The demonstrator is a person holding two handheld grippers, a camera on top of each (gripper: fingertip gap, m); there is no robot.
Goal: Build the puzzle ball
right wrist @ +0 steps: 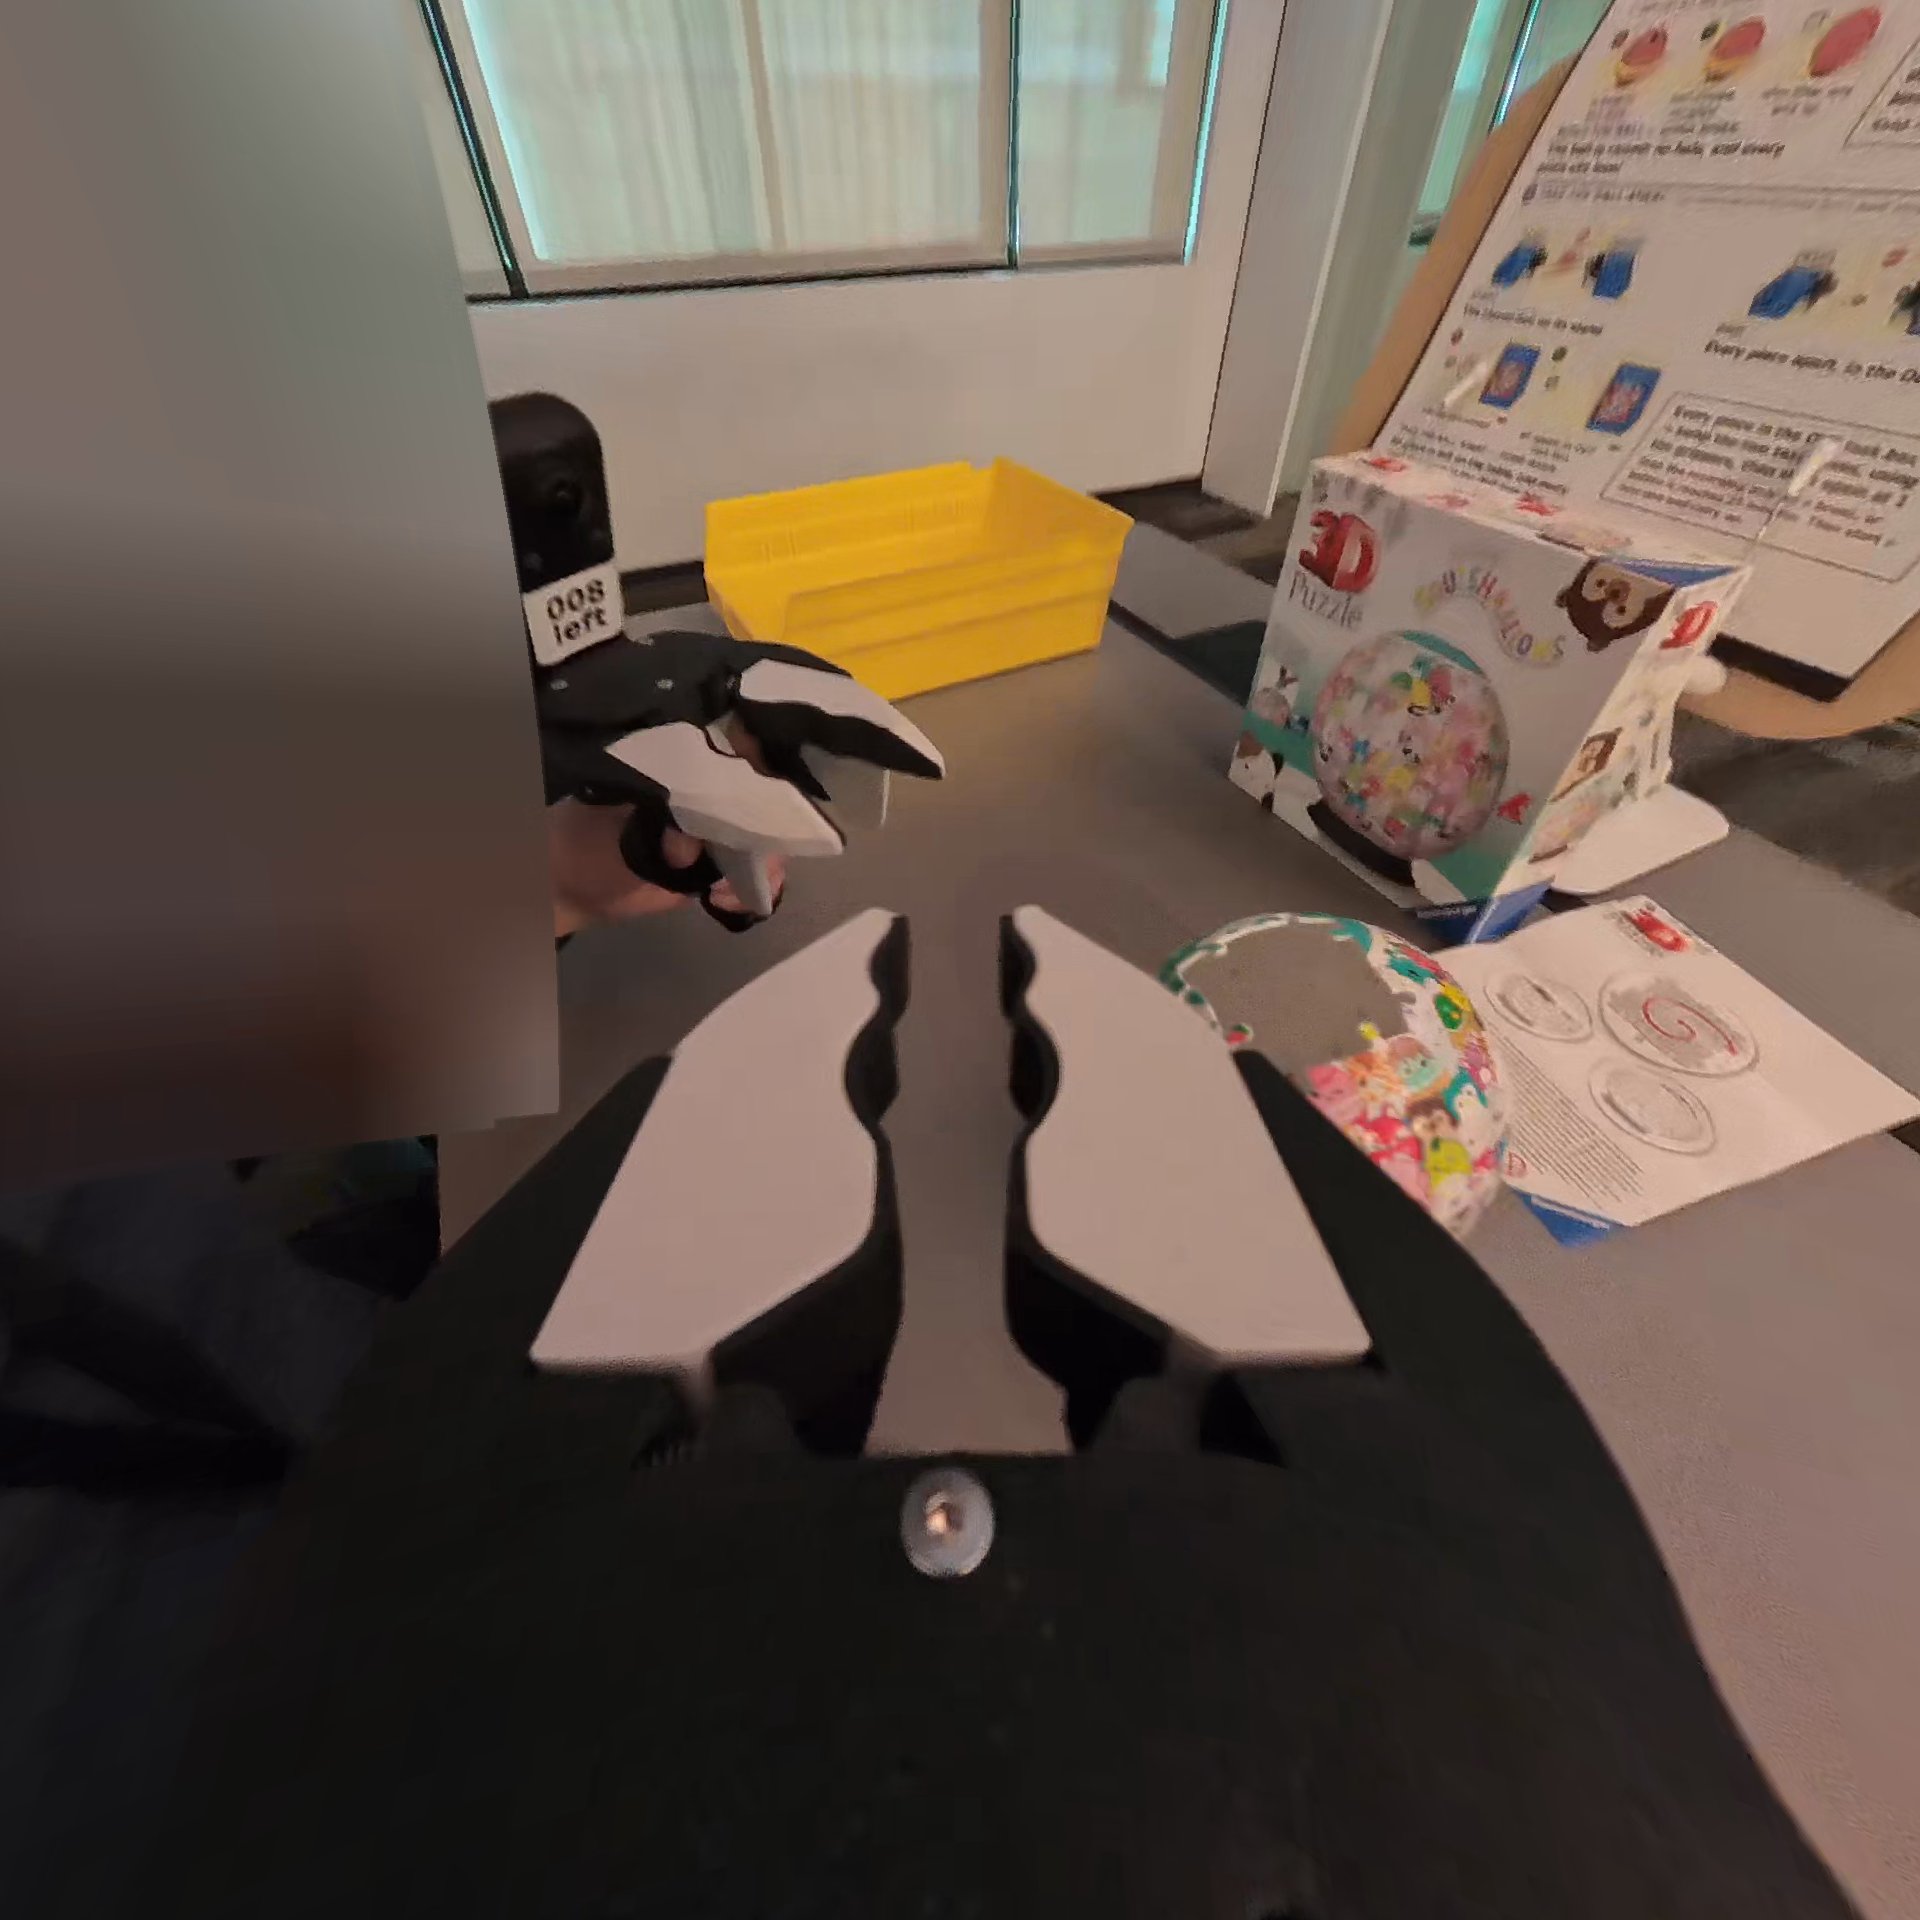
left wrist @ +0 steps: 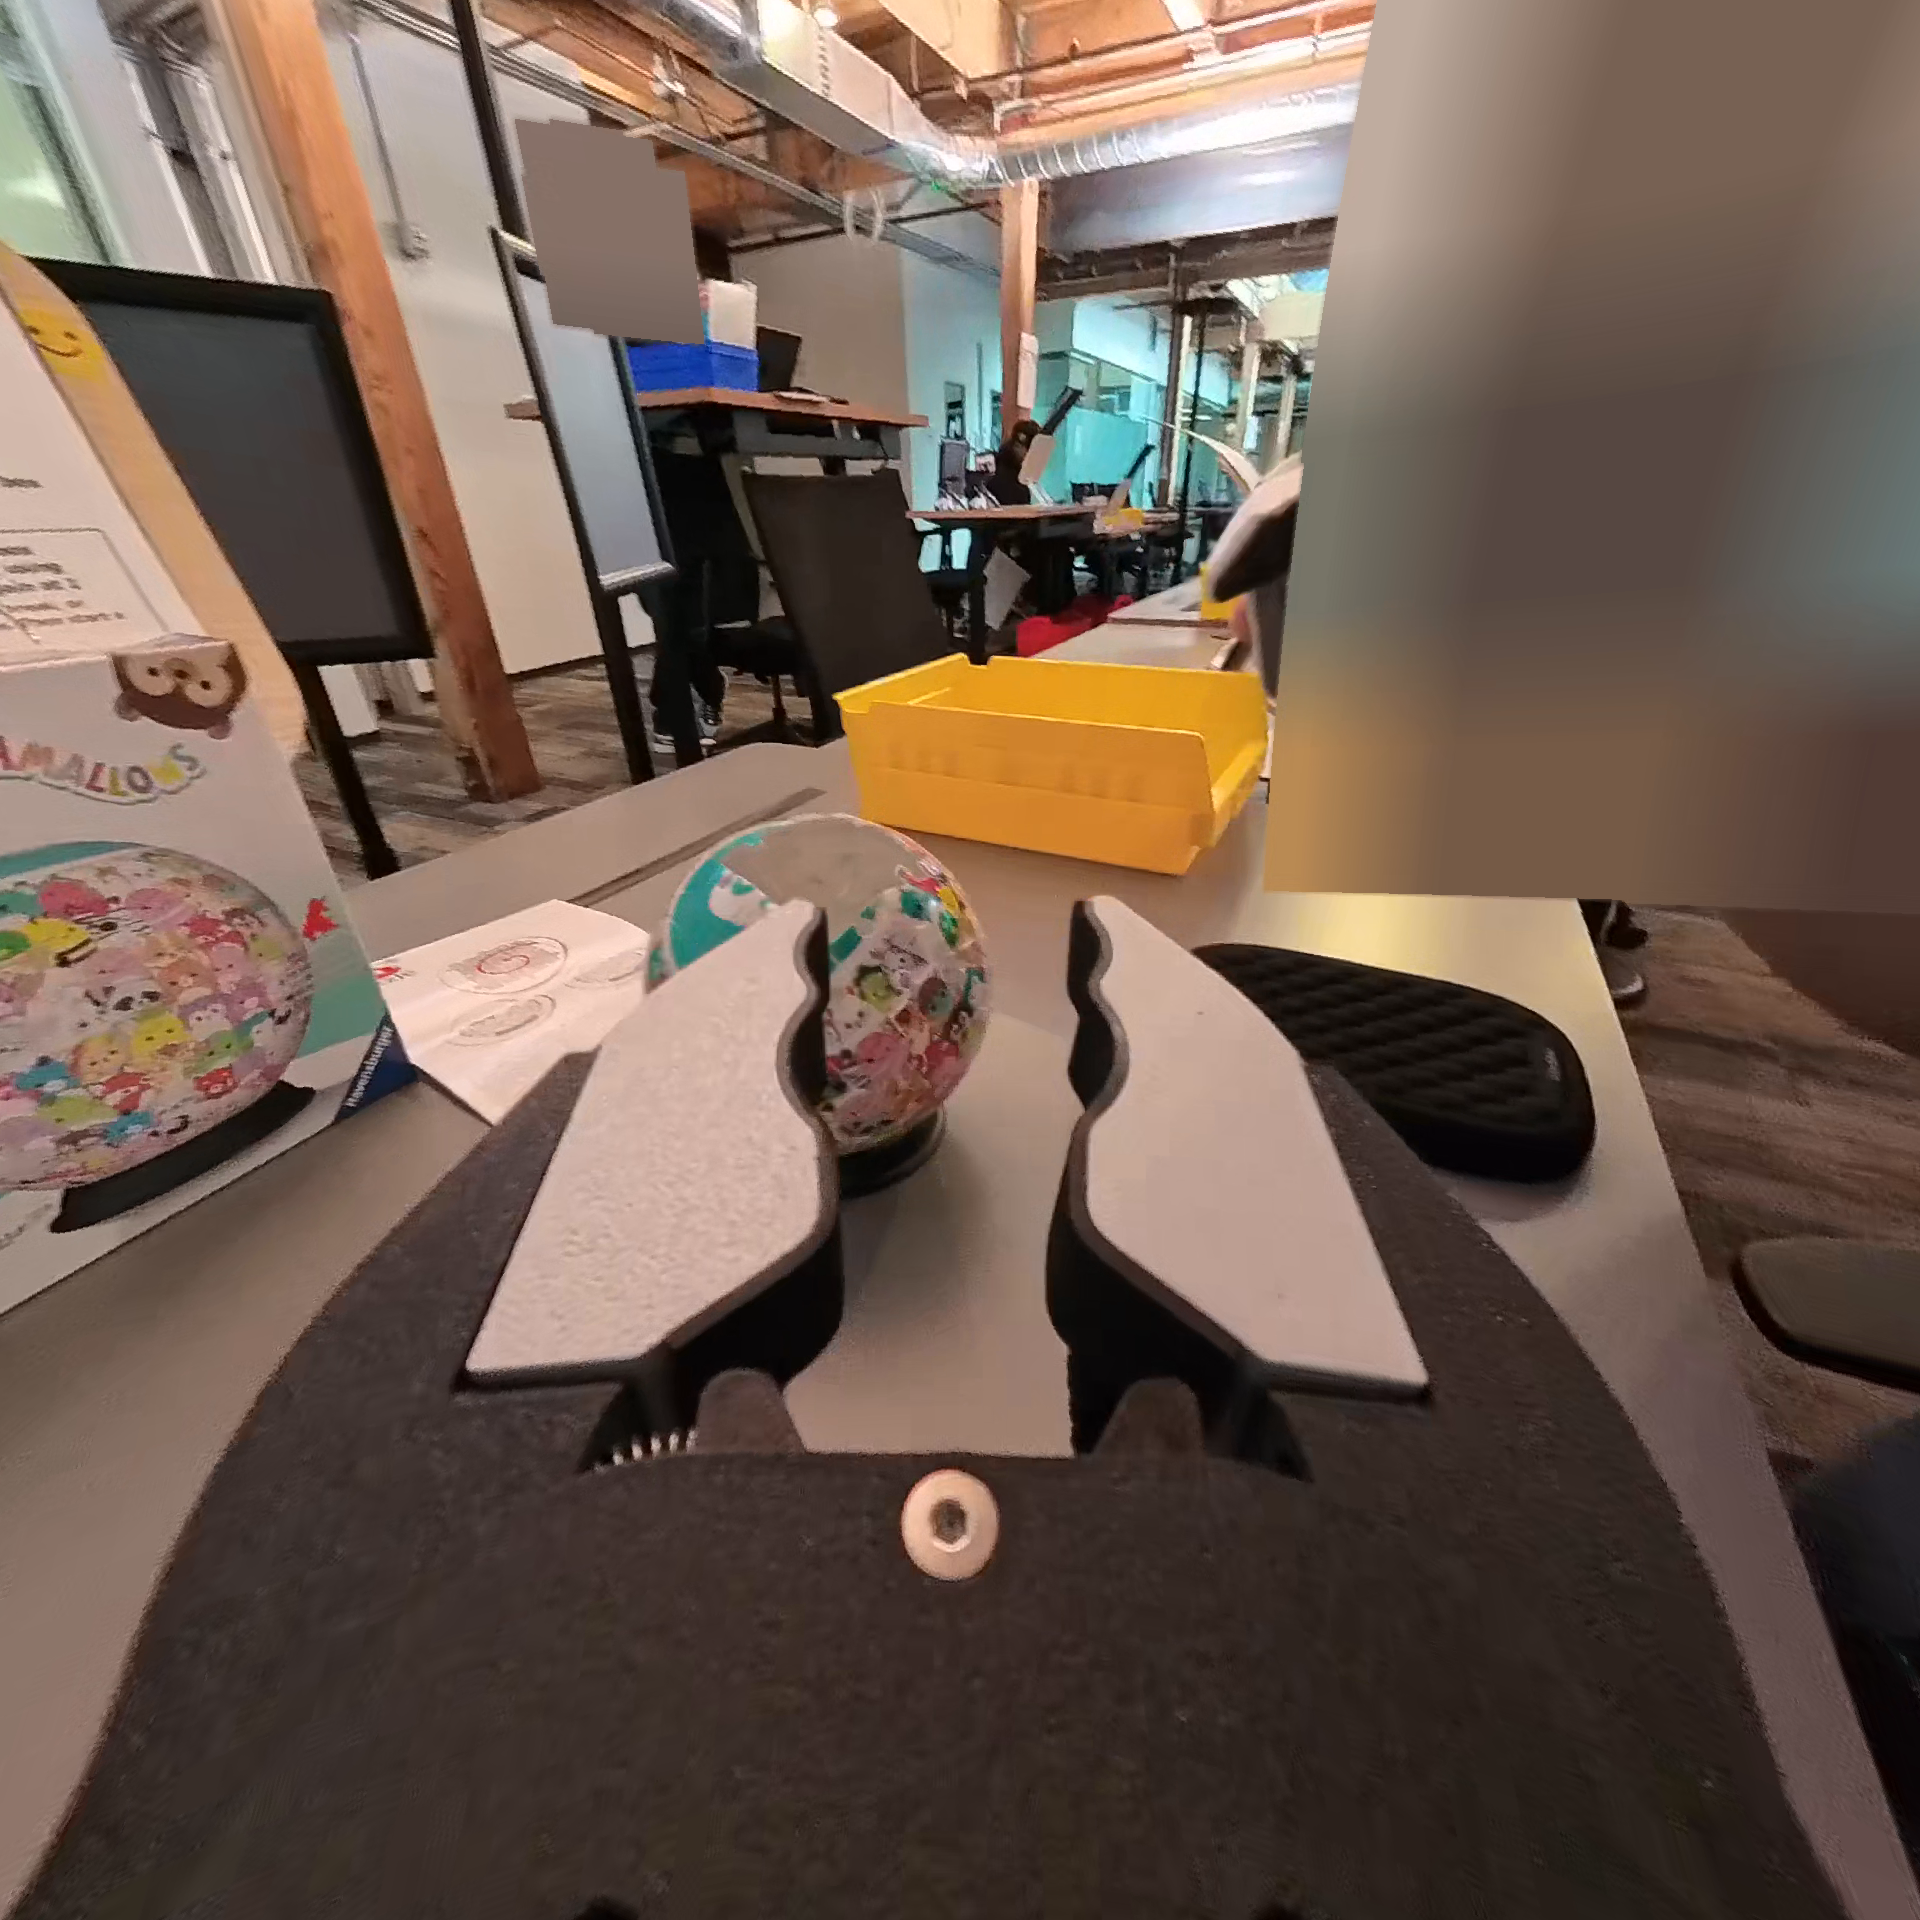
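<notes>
The puzzle ball (left wrist: 904,997) is colourful and sits on a small black stand on the grey table (left wrist: 966,1278), with a gap of several pieces at its top. My left gripper (left wrist: 945,925) is open and empty, close in front of the ball; its left finger covers part of the ball. In the right wrist view the ball (right wrist: 1392,1081) lies just right of my right gripper (right wrist: 953,923), whose fingers stand a narrow gap apart and hold nothing. The left gripper (right wrist: 883,800) shows farther off there, held in a hand.
A yellow bin (left wrist: 1049,769) (right wrist: 914,582) stands at the back. The puzzle box (left wrist: 156,987) (right wrist: 1455,707) and a folded instruction sheet (left wrist: 509,987) (right wrist: 1662,1060) lie beside the ball. A black wrist rest (left wrist: 1403,1049) lies right. An instruction board (right wrist: 1714,260) leans behind the box. About 11 cm separates my left fingertips from my right.
</notes>
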